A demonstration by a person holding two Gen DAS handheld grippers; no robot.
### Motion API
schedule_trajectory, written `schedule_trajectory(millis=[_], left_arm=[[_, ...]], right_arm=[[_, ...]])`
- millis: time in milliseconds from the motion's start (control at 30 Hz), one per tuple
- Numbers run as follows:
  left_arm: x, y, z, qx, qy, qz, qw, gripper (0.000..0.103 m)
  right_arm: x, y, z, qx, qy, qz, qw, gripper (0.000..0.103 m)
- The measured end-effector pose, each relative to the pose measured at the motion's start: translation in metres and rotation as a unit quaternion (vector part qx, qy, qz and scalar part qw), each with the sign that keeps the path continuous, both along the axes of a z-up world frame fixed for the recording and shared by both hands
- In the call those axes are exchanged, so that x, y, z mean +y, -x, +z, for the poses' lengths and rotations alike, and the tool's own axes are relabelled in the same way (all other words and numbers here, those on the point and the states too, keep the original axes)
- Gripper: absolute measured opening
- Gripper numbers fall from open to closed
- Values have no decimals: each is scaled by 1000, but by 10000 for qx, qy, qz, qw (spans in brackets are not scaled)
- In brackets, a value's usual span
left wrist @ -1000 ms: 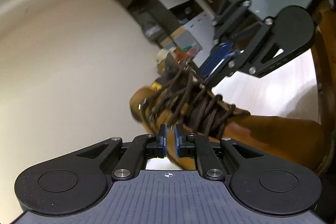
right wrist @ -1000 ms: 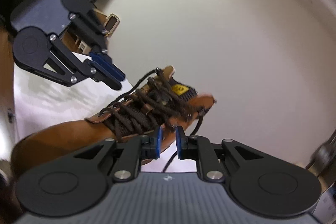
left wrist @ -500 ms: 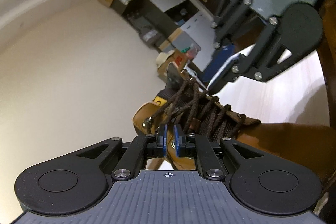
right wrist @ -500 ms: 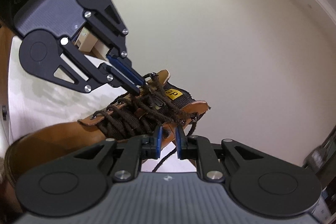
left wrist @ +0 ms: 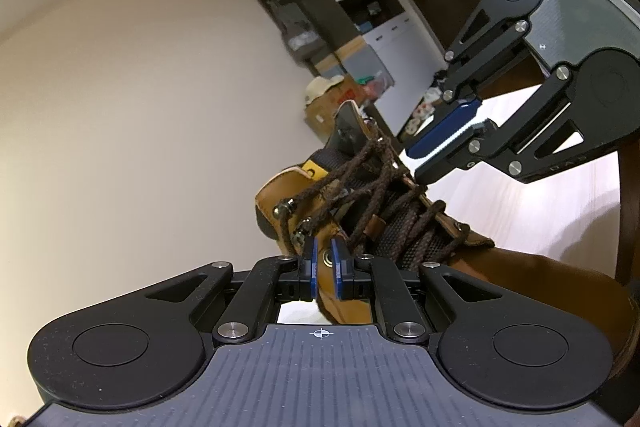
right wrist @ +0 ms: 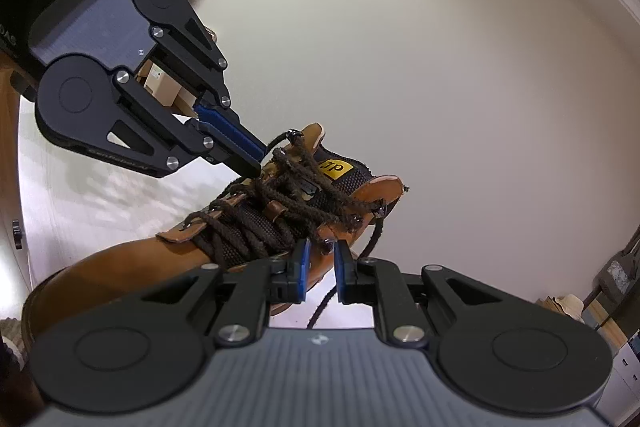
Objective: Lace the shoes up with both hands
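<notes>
Pale wall and a white tabletop (right wrist: 100,203) frame the tan lace-up boot (right wrist: 132,263), which lies between your two grippers, collar toward the wall. Since a second ago your left gripper (left wrist: 325,261) has rolled and shifted, so its tips now sit at the upper lace hooks beside the brown lace (right wrist: 276,203). Both jaw pairs stand narrow; neither visibly pinches the lace. Your right gripper (right wrist: 319,263) has barely moved, near the dangling lace end. Judging by this, you're still positioning for a pick-up.
</notes>
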State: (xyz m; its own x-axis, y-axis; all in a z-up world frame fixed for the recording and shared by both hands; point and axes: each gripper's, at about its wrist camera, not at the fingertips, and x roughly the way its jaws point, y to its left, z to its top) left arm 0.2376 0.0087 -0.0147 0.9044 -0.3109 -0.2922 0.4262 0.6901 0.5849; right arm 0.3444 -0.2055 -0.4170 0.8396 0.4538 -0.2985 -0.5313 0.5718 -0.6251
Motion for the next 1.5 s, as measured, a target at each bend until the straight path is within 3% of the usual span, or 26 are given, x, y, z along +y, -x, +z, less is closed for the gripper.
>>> schedule_trajectory(millis=[433, 667, 1200, 1500], left_arm=[[8, 10, -3, 171, 21, 52, 9998, 10], [18, 22, 8, -214, 204, -81, 9995, 10], [2, 9, -3, -486, -797, -515, 9943, 9], [8, 17, -1, -292, -332, -503, 9978, 2]], right_arm=[[1, -2, 2, 132, -27, -49, 9999, 14], [2, -1, 4, 140, -29, -5, 9999, 13], [-3, 0, 7, 26, -12, -93, 10000, 14], [-8, -1, 4, 197, -215, -138, 9995, 14]])
